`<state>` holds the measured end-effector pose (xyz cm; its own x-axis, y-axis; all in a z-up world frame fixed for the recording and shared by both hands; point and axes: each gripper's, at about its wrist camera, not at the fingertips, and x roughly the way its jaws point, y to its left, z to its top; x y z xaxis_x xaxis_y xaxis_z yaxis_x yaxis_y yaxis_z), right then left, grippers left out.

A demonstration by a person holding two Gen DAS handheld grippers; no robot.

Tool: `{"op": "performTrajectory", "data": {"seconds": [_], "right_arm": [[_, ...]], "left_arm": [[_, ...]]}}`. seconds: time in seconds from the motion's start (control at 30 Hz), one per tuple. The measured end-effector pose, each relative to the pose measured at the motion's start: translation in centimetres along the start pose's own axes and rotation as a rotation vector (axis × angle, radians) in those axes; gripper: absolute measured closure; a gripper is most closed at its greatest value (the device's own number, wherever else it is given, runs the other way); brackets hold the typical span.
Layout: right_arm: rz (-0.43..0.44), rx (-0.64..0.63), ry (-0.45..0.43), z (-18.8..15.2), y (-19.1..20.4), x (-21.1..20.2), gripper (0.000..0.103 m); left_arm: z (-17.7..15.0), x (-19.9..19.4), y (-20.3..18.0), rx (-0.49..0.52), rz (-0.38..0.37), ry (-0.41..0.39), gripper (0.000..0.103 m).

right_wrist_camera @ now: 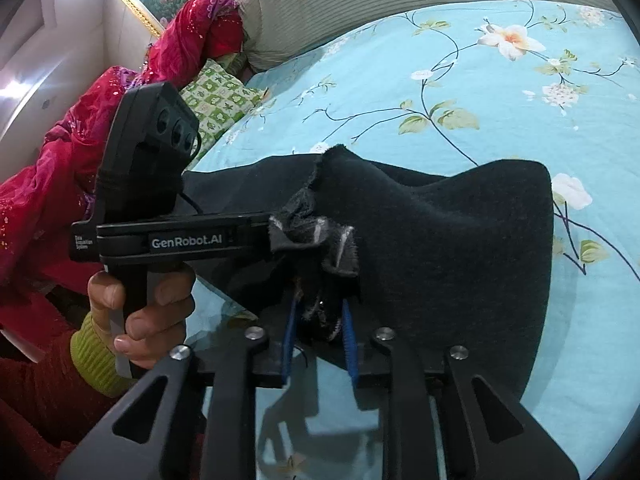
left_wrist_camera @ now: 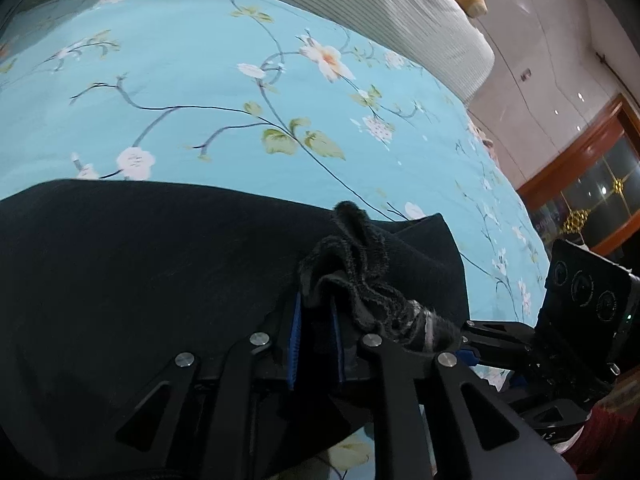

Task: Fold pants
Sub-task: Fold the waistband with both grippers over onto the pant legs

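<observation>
Where both tools (left_wrist_camera: 316, 344) (right_wrist_camera: 320, 332) pinch, black pants (left_wrist_camera: 140, 280) bunched between blue pads.

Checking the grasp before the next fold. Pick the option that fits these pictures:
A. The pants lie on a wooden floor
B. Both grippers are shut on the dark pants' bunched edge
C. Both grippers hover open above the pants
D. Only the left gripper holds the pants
B: the left gripper and the right gripper each pinch bunched fabric of the dark pants between their blue pads, over the floral bedsheet.
</observation>
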<state>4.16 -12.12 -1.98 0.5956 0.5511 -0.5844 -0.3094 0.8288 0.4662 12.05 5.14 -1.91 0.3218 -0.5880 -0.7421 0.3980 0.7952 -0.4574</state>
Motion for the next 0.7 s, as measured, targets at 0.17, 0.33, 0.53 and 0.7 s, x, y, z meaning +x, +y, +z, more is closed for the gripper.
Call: {"op": "performTrajectory", "data": {"seconds": [0.17,0.33,0.53,0.7], "right_arm": [[0.012,-0.007,0.011,0.0,0.6,0.1,0.071],[0.046,-0.014,0.022,0.0,1.6,-0.1,0.07],[0.081,-0.024,0.011,0.4,2.6,-0.5,0.07],[0.102,-0.021,-0.044,1.7,3.1,-2.1,0.069]], "left_arm": [[-0.8,-2.3,1.0,-0.054,0.038,-0.054,0.077],[-1.9,-4.8,2.2,-0.121,0.059,-0.117,0.062],[-3.2,-6.6,4.1,-0.196,0.073,-0.148,0.056],[-4.0,-7.1,4.6,-0.226,0.084,-0.15,0.053]]}}
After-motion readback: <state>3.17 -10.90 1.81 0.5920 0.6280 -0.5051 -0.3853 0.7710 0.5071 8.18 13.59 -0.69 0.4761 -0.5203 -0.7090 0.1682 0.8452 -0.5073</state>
